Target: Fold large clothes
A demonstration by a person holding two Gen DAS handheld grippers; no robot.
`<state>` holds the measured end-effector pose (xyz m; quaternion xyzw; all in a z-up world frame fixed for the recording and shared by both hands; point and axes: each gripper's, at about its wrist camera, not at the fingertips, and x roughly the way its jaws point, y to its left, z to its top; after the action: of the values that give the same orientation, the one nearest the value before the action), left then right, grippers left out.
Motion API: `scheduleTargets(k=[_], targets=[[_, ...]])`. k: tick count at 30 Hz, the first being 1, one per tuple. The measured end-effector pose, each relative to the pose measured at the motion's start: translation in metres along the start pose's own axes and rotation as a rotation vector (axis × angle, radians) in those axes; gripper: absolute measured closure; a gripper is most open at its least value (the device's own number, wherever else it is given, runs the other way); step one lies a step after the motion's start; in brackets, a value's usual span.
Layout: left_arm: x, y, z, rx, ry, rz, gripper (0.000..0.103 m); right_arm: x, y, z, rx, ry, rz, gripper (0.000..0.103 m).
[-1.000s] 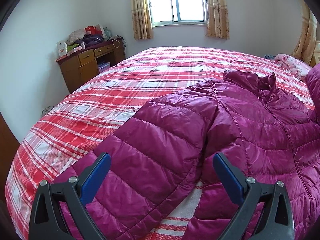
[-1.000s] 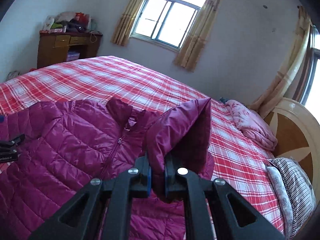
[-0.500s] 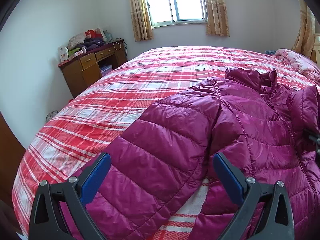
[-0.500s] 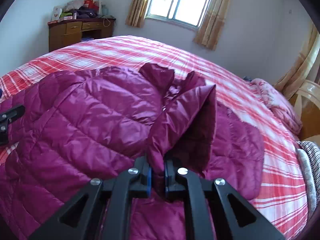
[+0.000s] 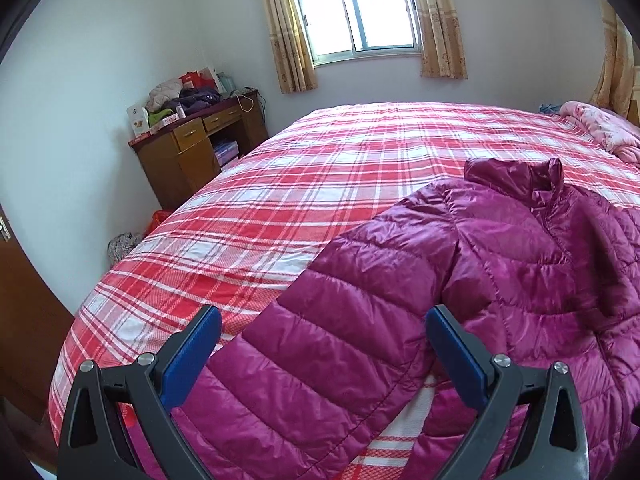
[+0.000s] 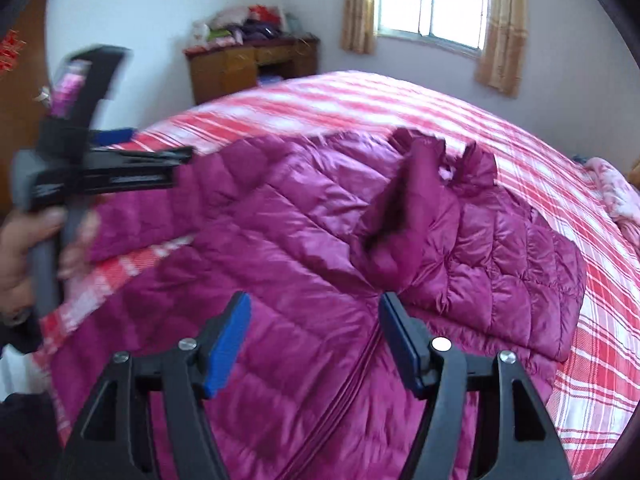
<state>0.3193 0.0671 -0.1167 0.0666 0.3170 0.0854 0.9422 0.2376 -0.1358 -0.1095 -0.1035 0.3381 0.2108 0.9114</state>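
A magenta quilted down jacket (image 5: 500,280) (image 6: 280,248) lies front-up on the red plaid bedspread (image 5: 320,184) (image 6: 560,168). Its right sleeve (image 6: 416,216) lies folded over the chest. Its left sleeve (image 5: 340,352) stretches toward the near edge, under my left gripper (image 5: 320,344), which hovers open above it with nothing between the pads. My right gripper (image 6: 314,316) has its jaws opening above the jacket's zipper, nothing pressed between them. The left gripper (image 6: 160,148) shows again in the right wrist view, held by a hand (image 6: 20,248).
A wooden desk (image 5: 192,152) (image 6: 256,64) piled with clothes and boxes stands against the far wall left of the bed. A curtained window (image 5: 360,12) is behind. Pink bedding (image 5: 600,132) lies at the bed's far right. A red bag (image 5: 158,218) and bundle sit on the floor.
My right gripper carried the right sleeve over the jacket's chest, lowered it and let go; its jaws went from shut to apart. My left gripper rose slightly, staying open.
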Motion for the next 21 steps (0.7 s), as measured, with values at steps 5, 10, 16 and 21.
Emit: scheduleTargets(k=[5, 10, 16, 21], targets=[[-0.012, -0.028, 0.011, 0.034, -0.015, -0.04, 0.001, 0.005, -0.049, -0.003, 0.138, 0.046, -0.193, 0.077], [-0.022, -0.081, 0.027, 0.105, -0.023, -0.126, 0.001, 0.027, -0.127, -0.008, 0.411, 0.05, -0.357, 0.077], [0.013, -0.144, 0.026, 0.17, 0.005, -0.058, 0.001, 0.054, -0.147, -0.026, 0.47, 0.119, -0.323, 0.077], [0.061, -0.159, -0.01, 0.229, 0.153, 0.029, 0.001, 0.056, -0.141, -0.045, 0.444, 0.126, -0.312, 0.077]])
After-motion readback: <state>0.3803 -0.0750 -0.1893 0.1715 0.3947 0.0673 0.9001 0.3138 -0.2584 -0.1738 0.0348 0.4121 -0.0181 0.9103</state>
